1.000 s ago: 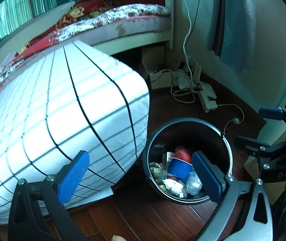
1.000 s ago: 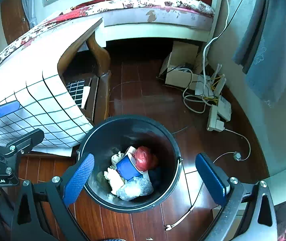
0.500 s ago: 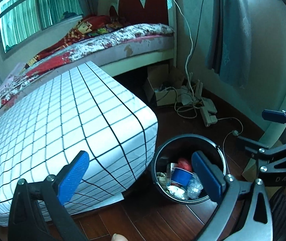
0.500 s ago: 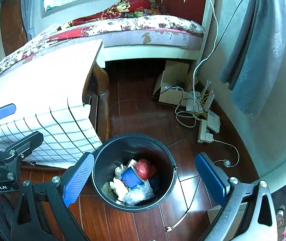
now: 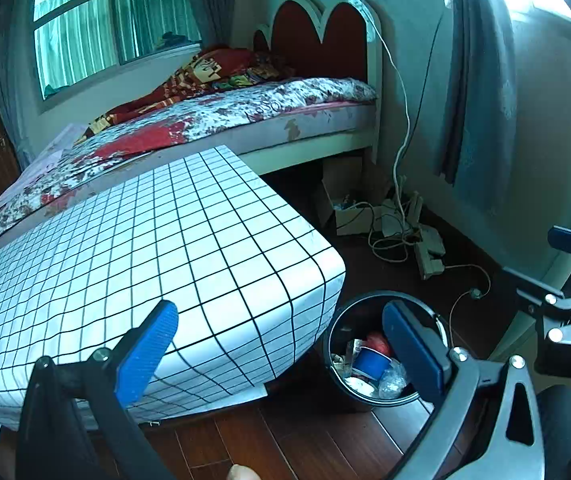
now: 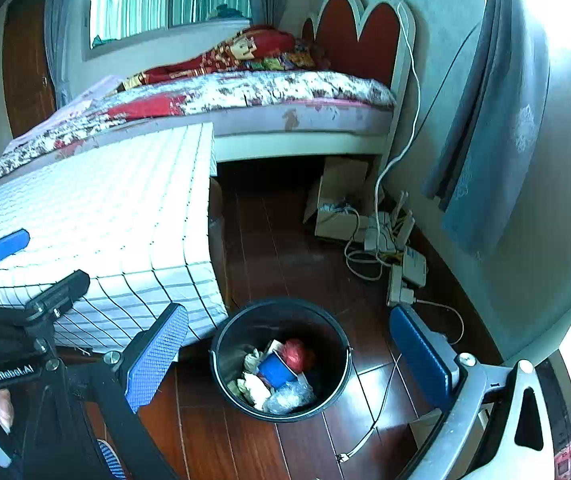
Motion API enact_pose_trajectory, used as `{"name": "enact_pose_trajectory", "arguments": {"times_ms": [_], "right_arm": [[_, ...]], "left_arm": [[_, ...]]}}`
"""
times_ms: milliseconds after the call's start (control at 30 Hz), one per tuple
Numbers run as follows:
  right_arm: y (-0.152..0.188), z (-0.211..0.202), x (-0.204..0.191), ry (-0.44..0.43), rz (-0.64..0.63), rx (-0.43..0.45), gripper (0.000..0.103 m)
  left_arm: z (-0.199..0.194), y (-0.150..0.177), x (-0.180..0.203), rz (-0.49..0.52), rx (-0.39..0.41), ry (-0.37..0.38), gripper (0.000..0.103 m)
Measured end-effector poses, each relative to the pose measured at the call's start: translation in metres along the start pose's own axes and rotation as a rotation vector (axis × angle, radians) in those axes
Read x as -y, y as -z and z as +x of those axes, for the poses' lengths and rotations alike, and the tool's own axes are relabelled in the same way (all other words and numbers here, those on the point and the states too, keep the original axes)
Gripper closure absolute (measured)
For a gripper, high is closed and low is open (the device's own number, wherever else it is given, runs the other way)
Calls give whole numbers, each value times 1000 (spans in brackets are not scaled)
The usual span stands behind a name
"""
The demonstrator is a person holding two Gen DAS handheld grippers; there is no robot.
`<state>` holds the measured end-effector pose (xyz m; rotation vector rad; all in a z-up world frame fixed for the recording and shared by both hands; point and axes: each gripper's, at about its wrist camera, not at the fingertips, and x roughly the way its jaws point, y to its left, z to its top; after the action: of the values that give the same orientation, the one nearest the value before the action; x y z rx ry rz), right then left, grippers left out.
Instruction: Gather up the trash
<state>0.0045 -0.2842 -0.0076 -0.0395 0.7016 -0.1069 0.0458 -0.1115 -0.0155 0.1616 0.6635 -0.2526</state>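
Observation:
A black round bin (image 6: 241, 364) stands on the wooden floor beside a low table. Inside lie a blue cup (image 6: 275, 372), a red crumpled ball (image 6: 297, 354), white paper scraps (image 6: 255, 386) and clear plastic (image 6: 291, 394). The same bin (image 5: 339, 360) shows at the lower right of the left wrist view, partly behind a blue pad. My left gripper (image 5: 281, 348) is open and holds nothing, high above the table's corner. My right gripper (image 6: 289, 354) is open and holds nothing, well above the bin. Each gripper shows at the edge of the other's view.
A low table under a white checked cloth (image 5: 157, 264) stands left of the bin. Behind it is a bed (image 6: 253, 92) with a red headboard. A cardboard box (image 6: 337, 216), power strips and tangled cables (image 6: 389, 256) lie by the wall under a curtain (image 6: 485, 152).
Both grippers have risen and drawn back from the bin, which now looks smaller and lower in both views. More of the bed, window and walls shows. The jaws stayed open.

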Motion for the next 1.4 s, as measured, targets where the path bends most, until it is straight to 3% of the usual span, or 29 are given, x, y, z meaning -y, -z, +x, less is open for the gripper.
{"name": "enact_pose_trajectory", "arguments": {"times_ms": [200,533,1400], "right_arm": [[-7,-35,-9,-11,6,47,1],[4,-85,-18,-22,11,113,1],[10,-106,1,-2,59,144,1]], "left_arm": [[-35,-2,-11,-47,45,8,1],[-91,2,-9,-35,133,-19,1],[-103,7,-2,-14,159,-19,1]]}}
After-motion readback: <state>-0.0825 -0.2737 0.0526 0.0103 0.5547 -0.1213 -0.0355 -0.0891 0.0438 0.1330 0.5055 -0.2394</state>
